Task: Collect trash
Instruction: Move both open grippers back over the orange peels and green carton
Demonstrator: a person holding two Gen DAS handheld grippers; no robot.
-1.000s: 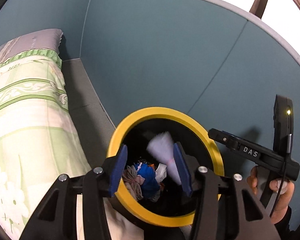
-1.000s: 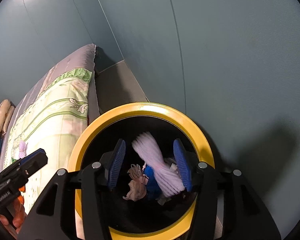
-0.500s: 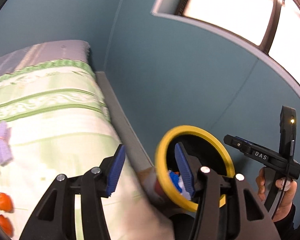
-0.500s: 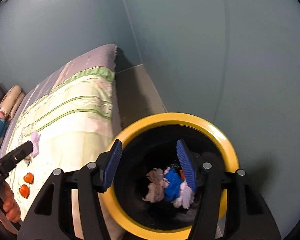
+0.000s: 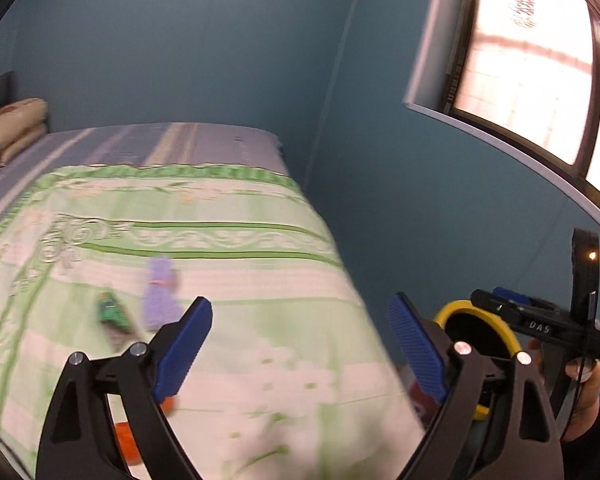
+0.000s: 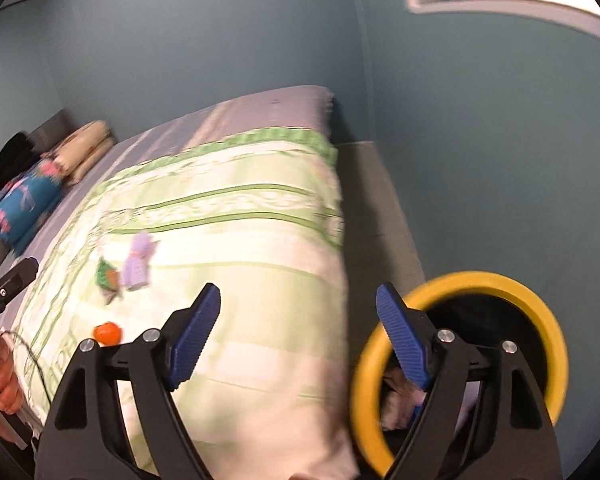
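Both grippers, left gripper (image 5: 300,344) and right gripper (image 6: 297,330), have swung off the yellow-rimmed bin (image 6: 460,344) toward the bed (image 6: 235,216), jaws just opened wide and empty, while a crumpled lilac wrapper (image 6: 139,261) lies on the green quilt beside a green scrap (image 6: 107,274), well apart from the bin

We see daylight blowing out the window (image 5: 532,80) to white glare, while the teal walls stay dim. Motion blur smears the green bedspread (image 5: 227,280) and yellow bin rim (image 6: 460,360). Fisheye bending curves straight edges; corners vignette to black.
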